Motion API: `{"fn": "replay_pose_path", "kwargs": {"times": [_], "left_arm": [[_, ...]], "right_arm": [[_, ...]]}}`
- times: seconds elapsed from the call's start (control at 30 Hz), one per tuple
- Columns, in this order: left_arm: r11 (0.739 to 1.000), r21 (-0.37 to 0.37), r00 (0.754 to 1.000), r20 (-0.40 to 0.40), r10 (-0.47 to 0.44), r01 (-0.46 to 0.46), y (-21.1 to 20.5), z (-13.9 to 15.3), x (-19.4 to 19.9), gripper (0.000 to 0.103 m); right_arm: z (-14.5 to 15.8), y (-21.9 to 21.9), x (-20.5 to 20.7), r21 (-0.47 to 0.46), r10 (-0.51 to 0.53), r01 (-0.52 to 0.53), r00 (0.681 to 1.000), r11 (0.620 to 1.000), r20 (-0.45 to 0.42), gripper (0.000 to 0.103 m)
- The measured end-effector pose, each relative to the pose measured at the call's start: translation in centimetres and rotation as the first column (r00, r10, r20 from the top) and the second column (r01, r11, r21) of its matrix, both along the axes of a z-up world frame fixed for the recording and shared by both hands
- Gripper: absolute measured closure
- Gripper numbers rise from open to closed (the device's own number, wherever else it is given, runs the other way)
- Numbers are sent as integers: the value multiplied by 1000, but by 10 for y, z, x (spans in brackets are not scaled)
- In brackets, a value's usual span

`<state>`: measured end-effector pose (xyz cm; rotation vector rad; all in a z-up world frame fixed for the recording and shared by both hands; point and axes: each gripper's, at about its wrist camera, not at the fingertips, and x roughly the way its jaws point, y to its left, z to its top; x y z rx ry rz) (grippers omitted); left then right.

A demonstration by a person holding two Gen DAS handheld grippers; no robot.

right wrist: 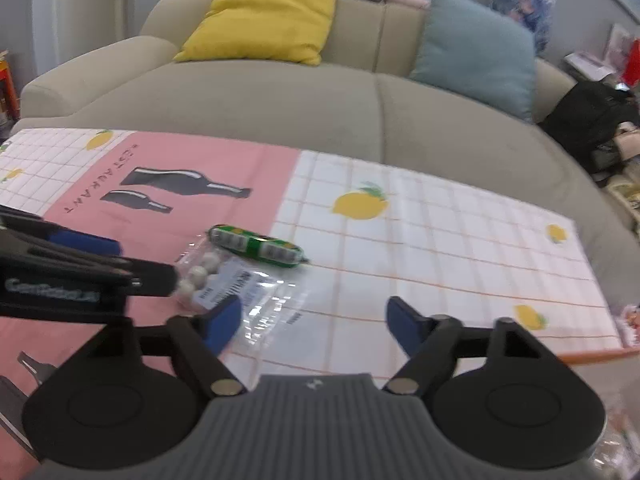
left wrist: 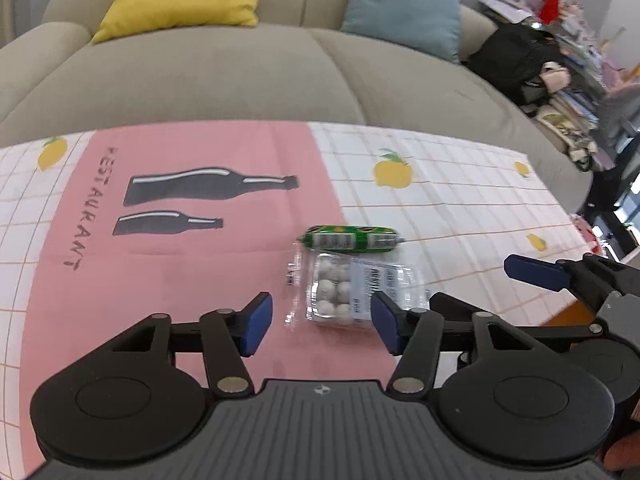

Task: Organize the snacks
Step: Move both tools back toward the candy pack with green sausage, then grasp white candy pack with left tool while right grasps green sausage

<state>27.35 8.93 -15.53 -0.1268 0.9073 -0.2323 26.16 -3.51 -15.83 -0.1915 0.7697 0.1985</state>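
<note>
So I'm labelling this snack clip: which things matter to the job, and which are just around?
Job:
clear pack of white balls
green snack roll
left gripper, open
right gripper, open

Just around:
tablecloth
sofa
yellow cushion
blue cushion
black bag

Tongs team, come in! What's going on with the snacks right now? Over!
Left tongs open, right tongs open, nothing gripped. Clear bag of round snacks and green sausage stick lying on tablecloth. Nothing blocking.
</note>
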Motion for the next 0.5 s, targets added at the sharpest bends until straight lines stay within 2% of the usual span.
{"fn": "replay_pose_path", "kwargs": {"times": [0.07, 0.23, 0.37, 0.5], "left_arm": [[1000, 4, 1000, -17, 12, -12, 2, -3, 4, 45], [999, 23, 998, -55, 41, -40, 11, -8, 0, 47], [997, 32, 990, -124, 67, -64, 16, -17, -4, 50], [999, 23, 988, -143, 51, -49, 14, -24, -5, 52]], "right_arm": [[-7, 4, 9, -16, -14, 13, 1000, 1000, -7, 36], [-18, 0, 32, 64, -74, 76, 997, 995, -34, 47], [-24, 2, 51, -14, -146, 145, 989, 989, -38, 53], [-30, 3, 58, -33, -130, 128, 989, 991, -65, 55]]}}
